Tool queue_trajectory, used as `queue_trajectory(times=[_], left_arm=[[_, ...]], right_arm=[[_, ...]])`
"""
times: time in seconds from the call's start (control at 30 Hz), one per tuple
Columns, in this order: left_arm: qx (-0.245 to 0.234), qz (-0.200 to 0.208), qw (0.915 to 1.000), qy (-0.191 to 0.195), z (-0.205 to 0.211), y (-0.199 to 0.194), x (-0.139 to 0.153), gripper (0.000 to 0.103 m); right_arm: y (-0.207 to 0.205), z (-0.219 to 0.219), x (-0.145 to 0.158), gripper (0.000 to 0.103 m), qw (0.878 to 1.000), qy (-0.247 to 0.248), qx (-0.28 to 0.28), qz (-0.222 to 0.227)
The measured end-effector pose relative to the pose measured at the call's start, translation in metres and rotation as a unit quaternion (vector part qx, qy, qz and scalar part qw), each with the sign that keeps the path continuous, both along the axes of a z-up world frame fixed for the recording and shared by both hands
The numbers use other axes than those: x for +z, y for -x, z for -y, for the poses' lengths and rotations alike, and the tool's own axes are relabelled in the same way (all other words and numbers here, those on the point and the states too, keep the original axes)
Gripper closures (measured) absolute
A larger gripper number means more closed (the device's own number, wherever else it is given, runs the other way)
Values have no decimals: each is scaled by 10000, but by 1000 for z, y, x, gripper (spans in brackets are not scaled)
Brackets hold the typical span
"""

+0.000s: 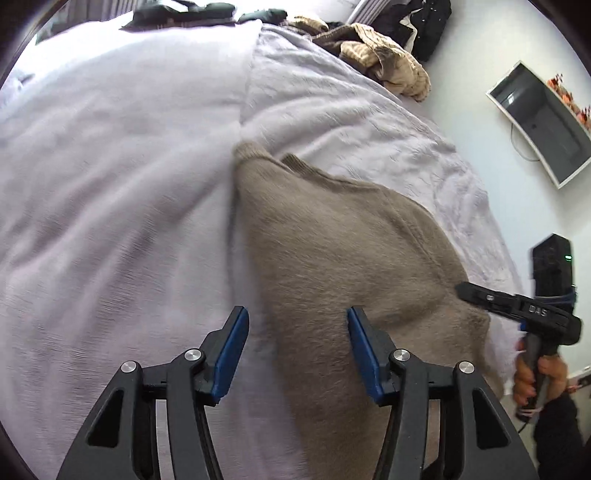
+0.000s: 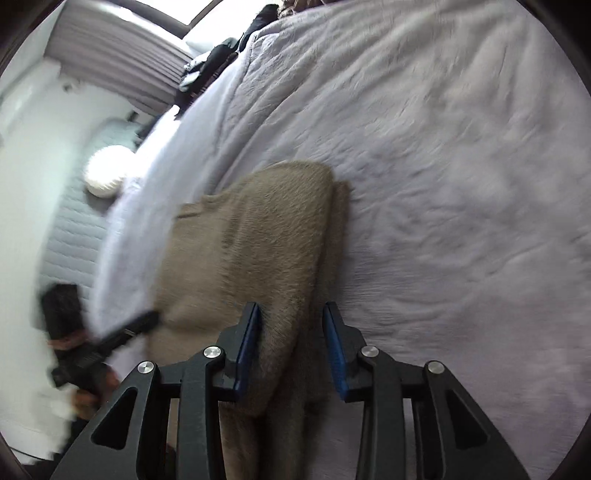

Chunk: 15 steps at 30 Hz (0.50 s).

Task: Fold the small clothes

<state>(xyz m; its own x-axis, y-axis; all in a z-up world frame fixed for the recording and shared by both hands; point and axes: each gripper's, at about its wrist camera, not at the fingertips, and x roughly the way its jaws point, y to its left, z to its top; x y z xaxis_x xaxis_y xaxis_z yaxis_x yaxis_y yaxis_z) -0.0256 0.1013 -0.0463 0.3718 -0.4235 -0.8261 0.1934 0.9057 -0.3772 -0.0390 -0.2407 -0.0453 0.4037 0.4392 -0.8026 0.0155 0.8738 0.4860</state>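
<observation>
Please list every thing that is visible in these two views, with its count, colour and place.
sweater: one, taupe, flat on the bed.
blanket: one, pale lilac, covers the bed.
clothes pile: one, beige-brown, far edge of the bed.
dark clothes: several, black, far end.
wall panel: one, white frame, right wall.
round lamp: one, white, beside the bed.
left gripper: black, blue pads, open over the sweater's edge.
right gripper: same, open above the sweater.

The sweater [image 1: 332, 258] was plain taupe, the bedspread [image 1: 110, 184] pale lilac. Both grippers [image 1: 297, 332] [image 2: 291, 325] were black with blue pads [image 1: 231, 354]. A beige-and-brown knit [image 1: 384, 55] lay beyond.
</observation>
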Motion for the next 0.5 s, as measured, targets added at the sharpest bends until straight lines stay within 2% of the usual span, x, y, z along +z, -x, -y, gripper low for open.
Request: queue_trajectory(times=[0.07, 0.1, 0.17, 0.23, 0.37, 0.47, 0.5], left_arm=[[56, 145, 9997, -193, 0, 2, 5, 46], [119, 254, 9990, -344, -3, 6, 9, 46], [204, 380, 9977, -531, -5, 7, 11, 46], [201, 441, 9976, -485, -8, 14, 17, 46], [84, 494, 9982, -314, -5, 32, 27, 46], [-84, 454, 9987, -196, 6, 48, 26, 46], [-147, 417, 9989, -178, 11, 55, 24, 46]], right_arm=[[12, 7, 6, 67, 9999, 97, -129, 61], [16, 10, 9, 76, 9997, 133, -209, 84], [21, 16, 15, 83, 9992, 195, -322, 146], [26, 18, 23, 85, 9991, -7, -312, 286], [46, -7, 47, 85, 9979, -211, 27, 609], [62, -29, 50, 84, 9970, -272, 484, 540], [65, -36, 49, 84, 9971, -122, 559, 503]])
